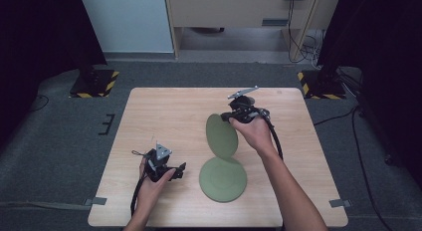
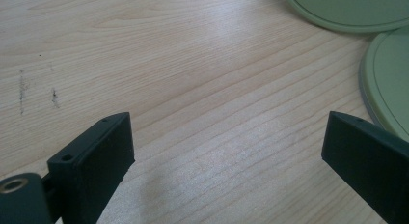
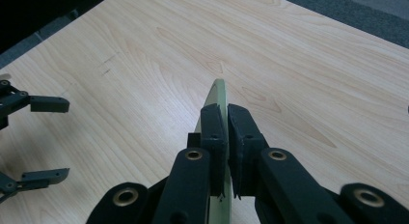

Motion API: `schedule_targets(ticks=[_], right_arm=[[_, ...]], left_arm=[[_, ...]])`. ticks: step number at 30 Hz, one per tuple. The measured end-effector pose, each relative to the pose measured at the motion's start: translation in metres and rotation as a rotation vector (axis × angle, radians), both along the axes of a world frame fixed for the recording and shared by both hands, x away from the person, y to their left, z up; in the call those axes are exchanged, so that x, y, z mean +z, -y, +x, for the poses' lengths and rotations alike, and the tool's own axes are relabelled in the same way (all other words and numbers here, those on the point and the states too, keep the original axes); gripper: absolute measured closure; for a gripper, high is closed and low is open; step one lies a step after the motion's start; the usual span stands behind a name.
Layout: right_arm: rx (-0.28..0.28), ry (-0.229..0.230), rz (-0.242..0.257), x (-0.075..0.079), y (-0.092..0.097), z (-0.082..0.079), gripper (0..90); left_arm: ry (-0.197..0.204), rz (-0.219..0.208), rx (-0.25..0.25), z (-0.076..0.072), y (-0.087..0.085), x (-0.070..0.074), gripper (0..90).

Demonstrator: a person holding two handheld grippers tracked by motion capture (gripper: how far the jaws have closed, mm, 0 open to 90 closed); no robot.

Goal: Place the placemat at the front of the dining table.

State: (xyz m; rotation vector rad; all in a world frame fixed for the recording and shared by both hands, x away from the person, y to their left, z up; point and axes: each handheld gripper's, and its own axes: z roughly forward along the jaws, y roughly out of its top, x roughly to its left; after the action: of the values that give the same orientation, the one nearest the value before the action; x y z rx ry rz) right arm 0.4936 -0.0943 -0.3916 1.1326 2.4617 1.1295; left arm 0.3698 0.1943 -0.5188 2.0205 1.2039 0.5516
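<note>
My left jaws (image 1: 175, 170) stand apart over the bare surface (image 1: 164, 111), near left. Beside them lies a flat green disc (image 1: 223, 178). My right jaws (image 3: 226, 132) clamp a second disc (image 1: 222, 135) on edge — next, I judge, lowering it.

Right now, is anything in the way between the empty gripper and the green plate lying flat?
Nothing visible is. The left gripper is open, with bare table up to the flat plate. The right gripper holds the other plate up on edge.
</note>
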Motion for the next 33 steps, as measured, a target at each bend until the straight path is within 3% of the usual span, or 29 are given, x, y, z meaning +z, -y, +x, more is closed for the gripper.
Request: schedule_targets(ticks=[10, 21, 33], right_arm=[[0.005, 0.001, 0.009, -0.004, -0.002, 0.012, 86.3], [0.017, 0.026, 0.017, 0.007, -0.012, 0.012, 86.3], [-0.015, 0.056, 0.005, 0.011, -0.021, 0.020, 86.4]], left_arm=[[-0.004, 0.008, 0.005, 0.003, 0.000, -0.002, 3.7], [0.000, 0.003, 0.011, 0.003, -0.001, -0.001, 3.7], [-0.001, 0.001, 0.009, 0.003, 0.000, -0.002, 3.8]])
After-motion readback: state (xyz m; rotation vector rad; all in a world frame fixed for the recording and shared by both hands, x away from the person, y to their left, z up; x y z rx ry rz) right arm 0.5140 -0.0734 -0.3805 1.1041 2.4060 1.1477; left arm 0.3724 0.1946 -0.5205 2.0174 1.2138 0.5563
